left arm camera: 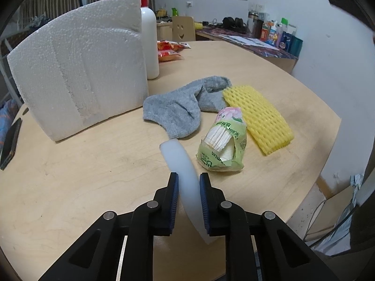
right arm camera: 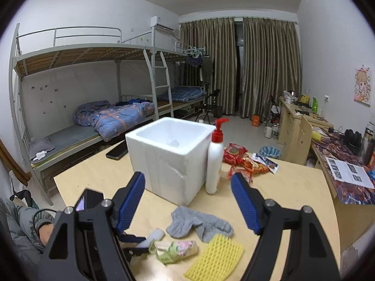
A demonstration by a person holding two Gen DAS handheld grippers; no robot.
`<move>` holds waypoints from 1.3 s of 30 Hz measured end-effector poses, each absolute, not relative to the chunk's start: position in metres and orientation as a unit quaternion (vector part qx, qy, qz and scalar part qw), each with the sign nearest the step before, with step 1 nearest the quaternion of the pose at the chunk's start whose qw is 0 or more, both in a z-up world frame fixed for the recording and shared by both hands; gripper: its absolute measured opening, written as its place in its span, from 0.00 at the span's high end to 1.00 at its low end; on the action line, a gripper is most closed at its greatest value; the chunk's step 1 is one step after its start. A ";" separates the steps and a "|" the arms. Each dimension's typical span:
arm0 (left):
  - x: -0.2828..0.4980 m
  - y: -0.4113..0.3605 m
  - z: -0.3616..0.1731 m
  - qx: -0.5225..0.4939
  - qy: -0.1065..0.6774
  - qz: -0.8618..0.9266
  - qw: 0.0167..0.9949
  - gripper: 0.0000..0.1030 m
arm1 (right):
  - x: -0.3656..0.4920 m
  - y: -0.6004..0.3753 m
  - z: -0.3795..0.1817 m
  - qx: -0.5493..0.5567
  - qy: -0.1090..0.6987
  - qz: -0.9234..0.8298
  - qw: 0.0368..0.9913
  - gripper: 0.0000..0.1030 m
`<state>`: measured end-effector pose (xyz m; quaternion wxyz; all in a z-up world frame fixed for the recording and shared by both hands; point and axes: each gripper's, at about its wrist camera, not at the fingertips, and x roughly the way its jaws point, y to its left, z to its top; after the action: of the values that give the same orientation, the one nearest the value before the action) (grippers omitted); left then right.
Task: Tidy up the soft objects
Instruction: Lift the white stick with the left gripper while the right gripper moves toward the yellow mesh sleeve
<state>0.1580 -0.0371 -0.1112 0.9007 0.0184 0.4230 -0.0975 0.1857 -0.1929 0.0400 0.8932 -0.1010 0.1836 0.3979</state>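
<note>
Seemingly a curved, translucent white foam strip [left arm camera: 185,178] between left tool [left arm camera: 188,182] pads

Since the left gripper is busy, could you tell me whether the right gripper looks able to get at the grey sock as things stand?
Probably yes: the right gripper is open and empty, and the grey sock lies uncovered on the table just ahead of it, nothing between.

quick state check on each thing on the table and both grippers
left gripper: shut on white foam strip
right gripper: open, nothing between
foam box: upright, open top
pump bottle: upright, beside box
grey sock: crumpled, flat
tissue pack: torn open
yellow foam net: lying flat
</note>
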 end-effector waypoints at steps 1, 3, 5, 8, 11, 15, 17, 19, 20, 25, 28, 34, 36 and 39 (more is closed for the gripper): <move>0.157 -0.037 -0.110 0.018 0.420 -0.099 0.902 0.82 | 0.184 -0.194 0.037 -0.101 0.184 0.393 0.895 0.21; 0.156 -0.037 -0.109 0.017 0.416 -0.098 0.904 0.82 | 0.177 -0.200 0.029 -0.101 0.184 0.377 0.902 0.18; 0.155 -0.037 -0.108 0.018 0.413 -0.098 0.905 0.82 | 0.174 -0.202 0.023 -0.101 0.188 0.372 0.903 0.18; 0.153 -0.035 -0.106 0.016 0.410 -0.097 0.907 0.82 | 0.171 -0.208 0.011 -0.100 0.198 0.356 0.908 0.17; 0.150 -0.033 -0.104 0.014 0.405 -0.096 0.909 0.82 | 0.172 -0.216 0.001 -0.091 0.212 0.342 0.911 0.17; 0.147 -0.031 -0.100 0.016 0.396 -0.097 0.913 0.82 | 0.171 -0.220 -0.009 -0.094 0.224 0.322 0.915 0.17; 0.144 -0.029 -0.096 0.016 0.387 -0.097 0.917 0.82 | 0.171 -0.221 -0.014 -0.096 0.228 0.314 0.917 0.17; 0.143 -0.027 -0.091 0.014 0.378 -0.097 0.921 0.82 | 0.171 -0.223 -0.019 -0.093 0.235 0.307 0.918 0.16; 0.142 -0.026 -0.089 0.014 0.372 -0.097 0.923 0.82 | 0.173 -0.224 -0.023 -0.093 0.241 0.303 0.917 0.16; 0.138 -0.021 -0.078 0.013 0.346 -0.095 0.933 0.82 | 0.177 -0.222 -0.041 -0.096 0.266 0.288 0.915 0.16; 0.135 -0.019 -0.072 0.011 0.332 -0.094 0.939 0.82 | 0.183 -0.222 -0.053 -0.097 0.283 0.278 0.913 0.16; 0.133 -0.012 -0.071 0.007 0.322 -0.091 0.942 0.82 | 0.194 -0.220 -0.072 -0.099 0.311 0.263 0.908 0.16; 0.133 -0.009 -0.071 0.003 0.319 -0.089 0.943 0.82 | 0.197 -0.219 -0.077 -0.100 0.318 0.257 0.907 0.16; 0.134 -0.004 -0.073 0.002 0.318 -0.086 0.944 0.82 | 0.201 -0.217 -0.084 -0.102 0.329 0.255 0.903 0.16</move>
<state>0.1344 -0.0043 -0.0734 0.9440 0.0016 0.3184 -0.0865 0.2011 -0.2168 -0.0842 0.9034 -0.1019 0.3290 0.2554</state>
